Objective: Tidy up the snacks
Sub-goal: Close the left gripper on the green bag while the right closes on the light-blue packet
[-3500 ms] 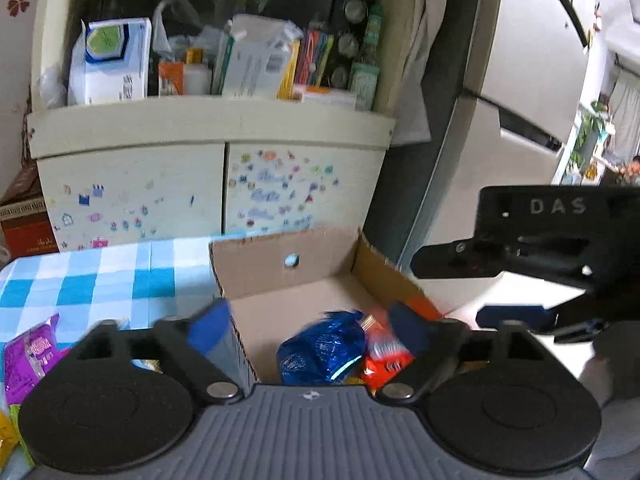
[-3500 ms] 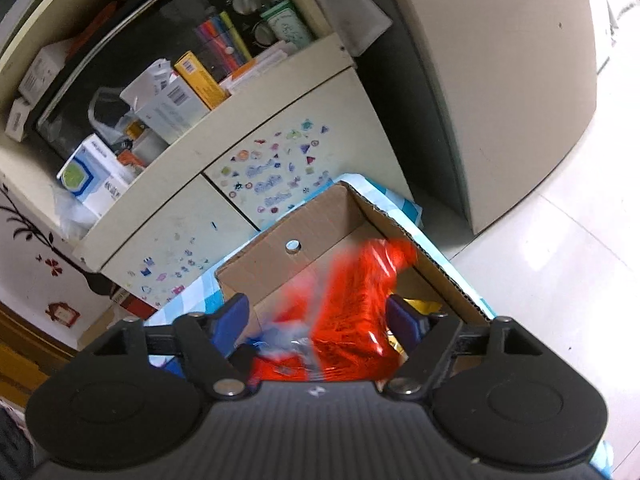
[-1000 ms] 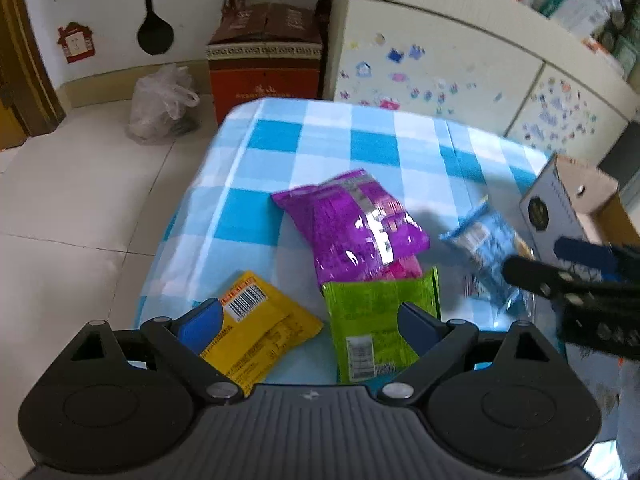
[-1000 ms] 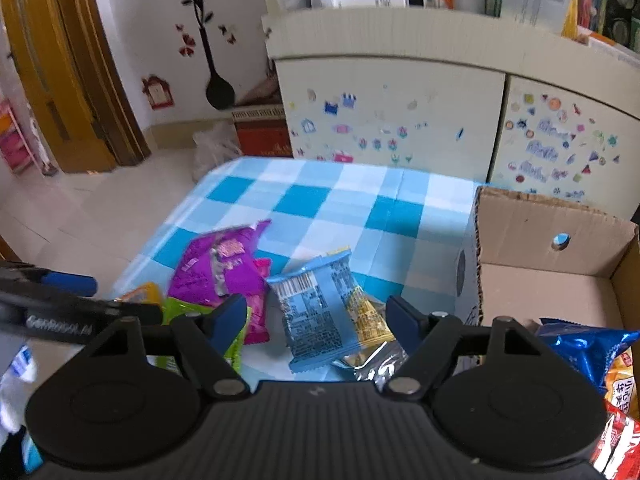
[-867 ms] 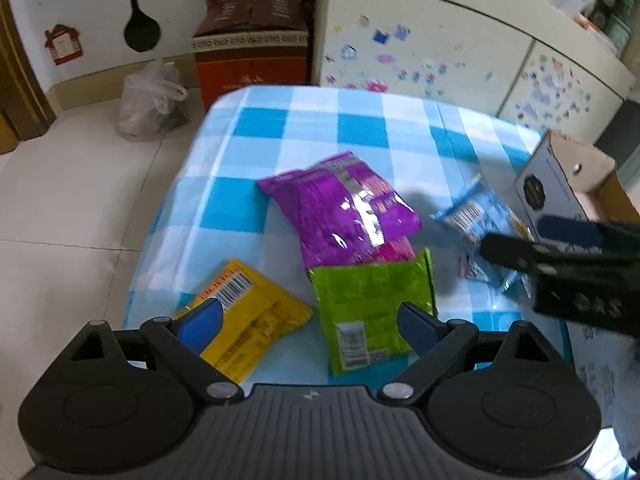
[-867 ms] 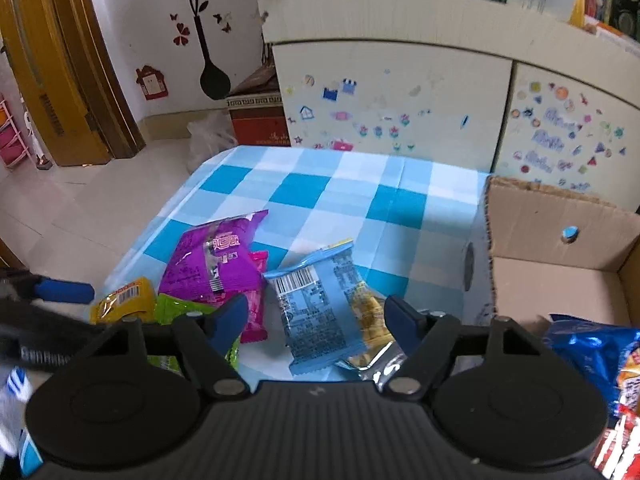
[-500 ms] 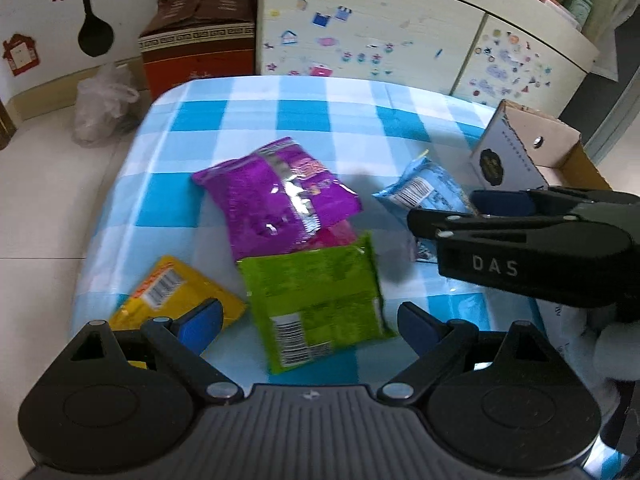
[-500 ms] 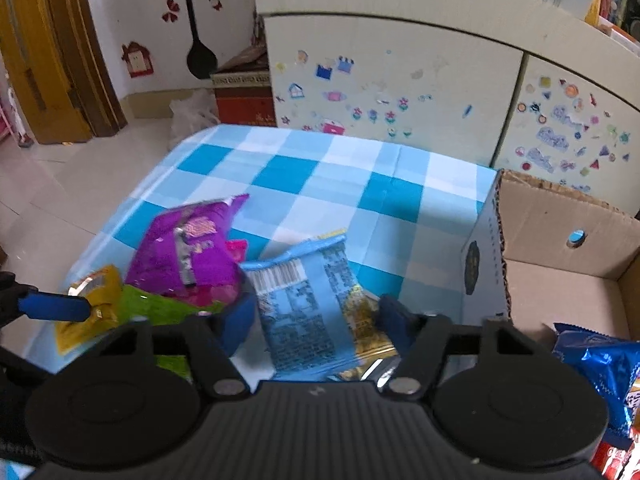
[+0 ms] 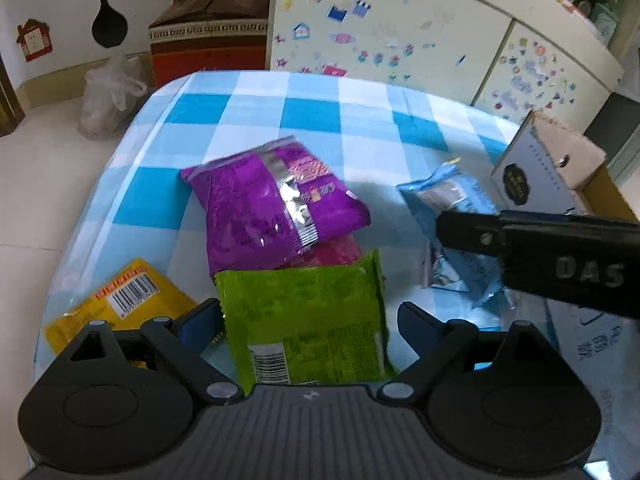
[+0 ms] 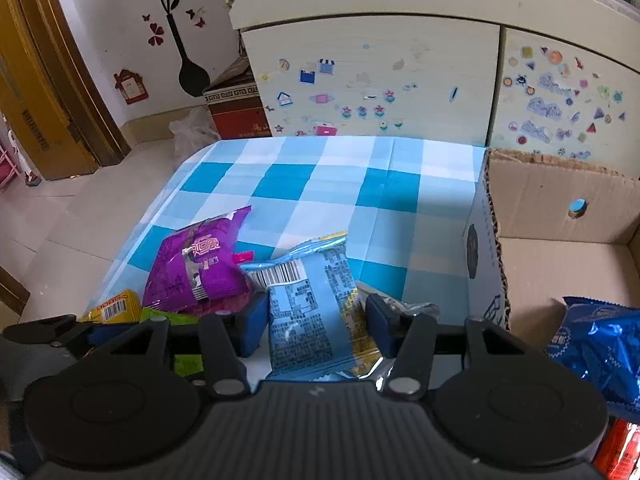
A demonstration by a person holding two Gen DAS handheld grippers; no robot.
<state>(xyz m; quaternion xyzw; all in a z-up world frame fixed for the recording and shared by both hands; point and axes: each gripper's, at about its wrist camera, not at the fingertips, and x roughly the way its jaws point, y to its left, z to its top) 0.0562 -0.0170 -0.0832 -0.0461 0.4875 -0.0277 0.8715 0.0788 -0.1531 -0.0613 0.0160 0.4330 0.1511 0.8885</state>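
My left gripper [image 9: 306, 318] is open wide, hanging just above a green snack packet [image 9: 304, 312] on the blue checked tablecloth [image 9: 312, 112]. My right gripper [image 10: 316, 326] has its jaws closing on a light blue packet [image 10: 308, 300], and both pads touch its sides. In the left wrist view that gripper [image 9: 444, 228] reaches in from the right over the same packet [image 9: 440, 196]. A purple packet [image 9: 272, 208] lies on a pink one [image 9: 336, 250]. A yellow packet [image 9: 120, 300] sits near the table's left edge.
An open cardboard box [image 10: 560, 216] stands at the table's right, holding a blue foil bag [image 10: 600, 344] and a red packet [image 10: 616, 452]. A silver wrapper [image 10: 400, 308] lies under the blue packet. A stickered cabinet [image 10: 380, 80] stands behind the table.
The right jaws have narrowed from wide open down onto the light blue packet. The left gripper has dropped lower and closer over the green packet, still open.
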